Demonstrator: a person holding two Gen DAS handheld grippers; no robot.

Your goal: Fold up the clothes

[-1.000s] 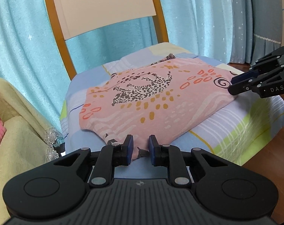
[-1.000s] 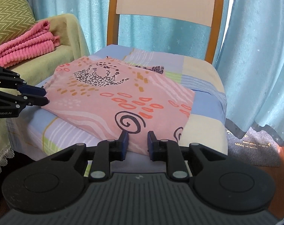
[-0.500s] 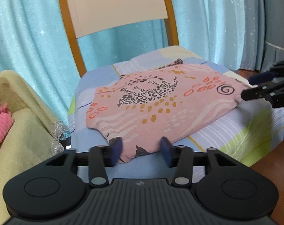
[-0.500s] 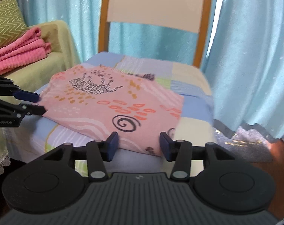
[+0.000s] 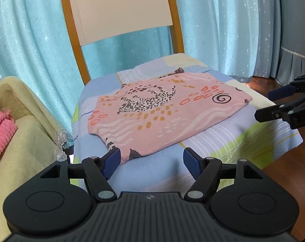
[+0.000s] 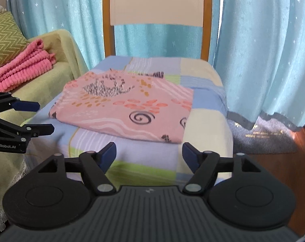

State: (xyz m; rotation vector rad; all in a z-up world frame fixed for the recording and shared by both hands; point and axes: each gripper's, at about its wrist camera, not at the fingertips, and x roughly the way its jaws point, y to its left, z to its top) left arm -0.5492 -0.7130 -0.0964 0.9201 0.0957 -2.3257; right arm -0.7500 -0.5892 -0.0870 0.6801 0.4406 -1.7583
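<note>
A pink patterned garment lies folded flat on the chair seat, which is covered with a checked blue, green and cream cloth. It also shows in the right wrist view. My left gripper is open and empty, just short of the garment's near left corner. My right gripper is open and empty, just off the near right edge. Each gripper shows in the other's view, the right one and the left one, both open and clear of the garment.
The wooden chair back rises behind the seat, with light blue curtains around it. A yellow-covered sofa stands to the left with a folded pink blanket and a green zigzag cushion. Wooden floor lies on the right.
Both grippers opened from shut on the garment's near edge and drew back from it. The garment now lies released on the seat.
</note>
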